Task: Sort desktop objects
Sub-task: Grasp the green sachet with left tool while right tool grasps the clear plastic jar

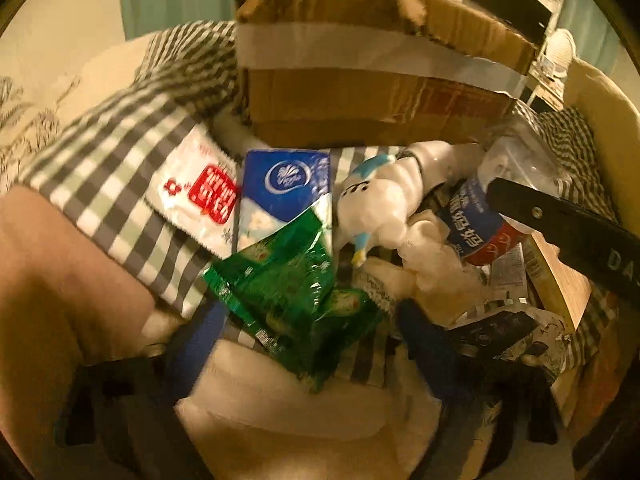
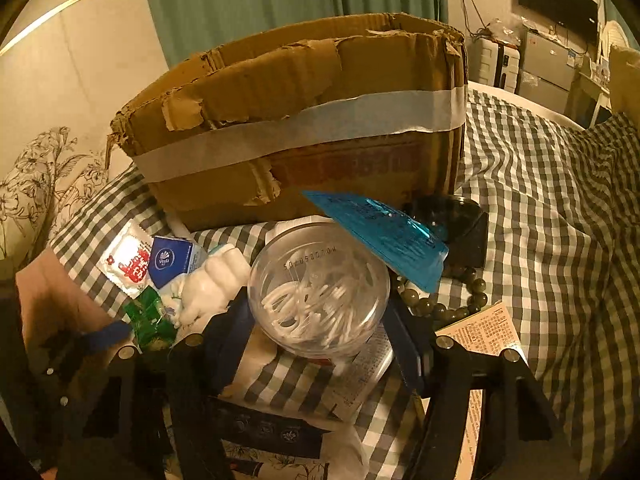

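Note:
A torn cardboard box (image 1: pixel 372 68) stands at the back of a checked cloth; it also shows in the right wrist view (image 2: pixel 304 120). In front of it lie a red-and-white sachet (image 1: pixel 200 196), a blue tissue pack (image 1: pixel 286 188), a green snack bag (image 1: pixel 292 292) and a white plush toy (image 1: pixel 384 204). My left gripper (image 1: pixel 304 344) is open around the green bag. My right gripper (image 2: pixel 320 320) is shut on a clear plastic jar (image 2: pixel 320 288) of white cotton swabs, lifted and tipped toward the camera. A blue packet (image 2: pixel 384 236) lies behind the jar.
A green bead bracelet (image 2: pixel 444 304), a dark box (image 2: pixel 460 232) and a printed booklet (image 2: pixel 484 332) lie right of the jar. A floral pillow (image 2: pixel 36 188) is at the left. A patterned pouch (image 2: pixel 276 436) lies near the camera.

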Demonstrator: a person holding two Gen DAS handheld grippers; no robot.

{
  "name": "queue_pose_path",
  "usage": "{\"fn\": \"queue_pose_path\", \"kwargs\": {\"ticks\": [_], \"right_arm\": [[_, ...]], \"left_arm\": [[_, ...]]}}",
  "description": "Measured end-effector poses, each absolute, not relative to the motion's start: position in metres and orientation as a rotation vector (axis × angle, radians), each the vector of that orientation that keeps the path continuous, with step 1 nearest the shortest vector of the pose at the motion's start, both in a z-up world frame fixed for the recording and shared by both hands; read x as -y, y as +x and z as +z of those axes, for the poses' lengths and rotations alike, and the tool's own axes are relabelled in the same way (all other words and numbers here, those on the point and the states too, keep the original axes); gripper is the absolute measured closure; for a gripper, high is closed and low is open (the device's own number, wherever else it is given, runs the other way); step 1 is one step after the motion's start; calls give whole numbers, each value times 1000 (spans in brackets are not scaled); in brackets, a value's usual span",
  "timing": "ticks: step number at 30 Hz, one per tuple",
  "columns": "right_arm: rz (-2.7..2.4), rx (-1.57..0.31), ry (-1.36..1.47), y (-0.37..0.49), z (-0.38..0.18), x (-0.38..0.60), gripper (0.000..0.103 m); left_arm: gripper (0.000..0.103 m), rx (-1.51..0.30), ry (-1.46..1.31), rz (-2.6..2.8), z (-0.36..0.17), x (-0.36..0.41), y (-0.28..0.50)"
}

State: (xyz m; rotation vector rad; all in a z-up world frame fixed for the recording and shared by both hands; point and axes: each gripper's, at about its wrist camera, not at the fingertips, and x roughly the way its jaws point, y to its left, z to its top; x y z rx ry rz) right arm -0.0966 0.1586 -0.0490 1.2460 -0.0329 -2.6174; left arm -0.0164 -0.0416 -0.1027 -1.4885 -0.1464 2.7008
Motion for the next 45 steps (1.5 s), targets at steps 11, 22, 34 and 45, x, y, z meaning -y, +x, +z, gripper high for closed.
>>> {"fn": "queue_pose_path", "kwargs": {"ticks": [11,22,34,45], "right_arm": [[-2614,74,1233,-88,-48,-163,39],[-2617,87,1225,-76,-43,-166,40],[-2607,116,1232,-75,-45,-168,40],[-2630,65,1209,-64,-34,-164,40]], "left_arm": [[70,183,-1402,2697,-90,44,-3],[93,173,-1425,2644,-94,41,-14],[51,206,-1534,2680,-113,47,-28],[72,213,-1402,2698,-93,46,-19]]}}
